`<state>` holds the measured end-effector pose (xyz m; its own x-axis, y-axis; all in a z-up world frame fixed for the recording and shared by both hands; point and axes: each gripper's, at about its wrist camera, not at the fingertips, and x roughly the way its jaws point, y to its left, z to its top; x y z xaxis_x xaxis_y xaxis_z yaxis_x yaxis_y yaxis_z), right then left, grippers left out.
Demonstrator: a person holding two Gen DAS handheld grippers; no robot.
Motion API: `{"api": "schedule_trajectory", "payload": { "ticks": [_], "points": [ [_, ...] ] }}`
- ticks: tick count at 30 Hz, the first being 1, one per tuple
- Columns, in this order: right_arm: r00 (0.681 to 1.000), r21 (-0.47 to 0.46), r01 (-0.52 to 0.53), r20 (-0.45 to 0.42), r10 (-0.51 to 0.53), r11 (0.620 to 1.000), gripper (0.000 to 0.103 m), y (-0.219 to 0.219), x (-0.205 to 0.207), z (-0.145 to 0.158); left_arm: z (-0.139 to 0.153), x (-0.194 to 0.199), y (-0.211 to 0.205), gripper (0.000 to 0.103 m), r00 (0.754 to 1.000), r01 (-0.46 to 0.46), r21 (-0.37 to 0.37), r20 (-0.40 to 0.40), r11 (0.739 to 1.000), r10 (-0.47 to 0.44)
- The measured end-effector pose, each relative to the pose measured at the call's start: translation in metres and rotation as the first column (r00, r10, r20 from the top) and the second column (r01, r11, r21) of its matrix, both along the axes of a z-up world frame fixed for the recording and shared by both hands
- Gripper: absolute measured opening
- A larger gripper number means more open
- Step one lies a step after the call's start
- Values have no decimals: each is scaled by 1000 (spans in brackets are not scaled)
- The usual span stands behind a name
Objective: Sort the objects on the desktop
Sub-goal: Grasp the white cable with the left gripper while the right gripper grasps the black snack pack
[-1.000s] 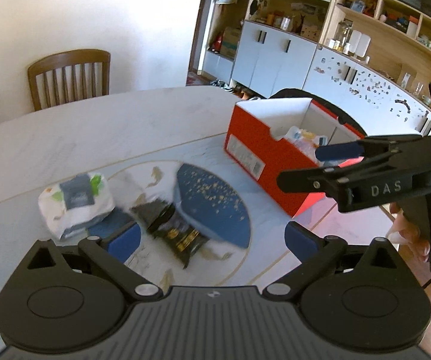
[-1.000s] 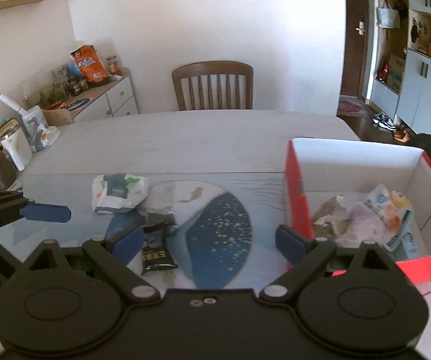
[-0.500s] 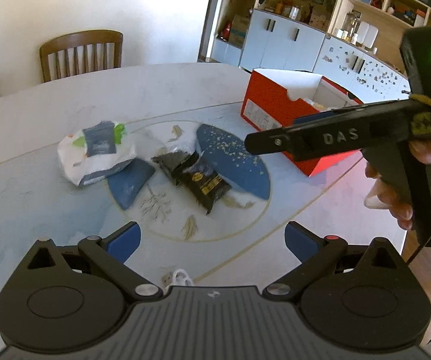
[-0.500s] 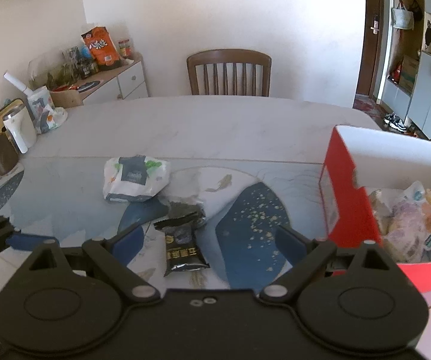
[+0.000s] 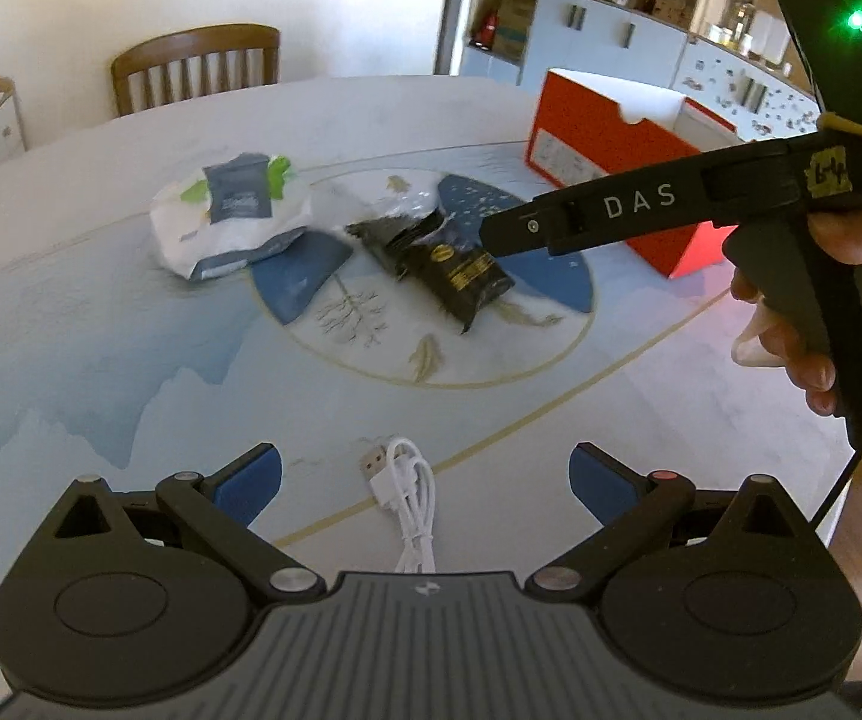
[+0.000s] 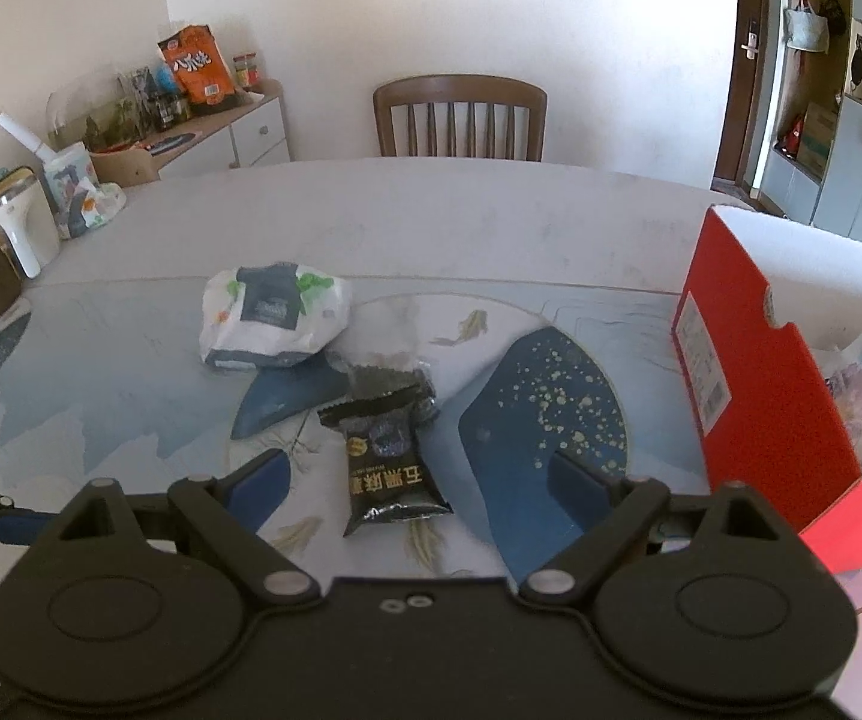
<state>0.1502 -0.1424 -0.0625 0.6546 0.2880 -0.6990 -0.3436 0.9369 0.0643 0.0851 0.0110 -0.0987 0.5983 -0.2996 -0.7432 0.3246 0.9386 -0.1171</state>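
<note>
A black snack packet (image 6: 392, 462) lies on the table in front of my open right gripper (image 6: 419, 477); it also shows in the left wrist view (image 5: 448, 267). A white pouch with a dark label (image 6: 275, 315) lies behind it to the left, also in the left wrist view (image 5: 230, 213). A red box (image 6: 754, 372) holding several packets stands at the right, also in the left wrist view (image 5: 604, 138). A coiled white USB cable (image 5: 410, 498) lies just ahead of my open, empty left gripper (image 5: 425, 477). In the left wrist view my right gripper's side reaches over the black packet.
A wooden chair (image 6: 460, 114) stands at the table's far side. A side cabinet (image 6: 215, 138) with snacks and jars is at the back left. A white appliance (image 6: 26, 225) sits at the left edge. Cupboards (image 5: 598, 42) stand behind the red box.
Both grippers have pulled back from the red box toward the near side of the table. The right gripper now faces the black packet. The white cable has come into the left view.
</note>
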Motion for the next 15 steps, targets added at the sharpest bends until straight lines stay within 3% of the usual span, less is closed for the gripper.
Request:
{"api": "schedule_trajectory", "payload": {
  "ticks": [10,15],
  "points": [
    [999,-27,-8,-37,7,1000,80,16,15,-21,-15,1,3,102,999,-50,-26,-15,998,50],
    [999,-53,-4,-49,2,999,76,17,24,-27,-17,0,1,100,999,-50,-5,-5,999,50]
  ]
}}
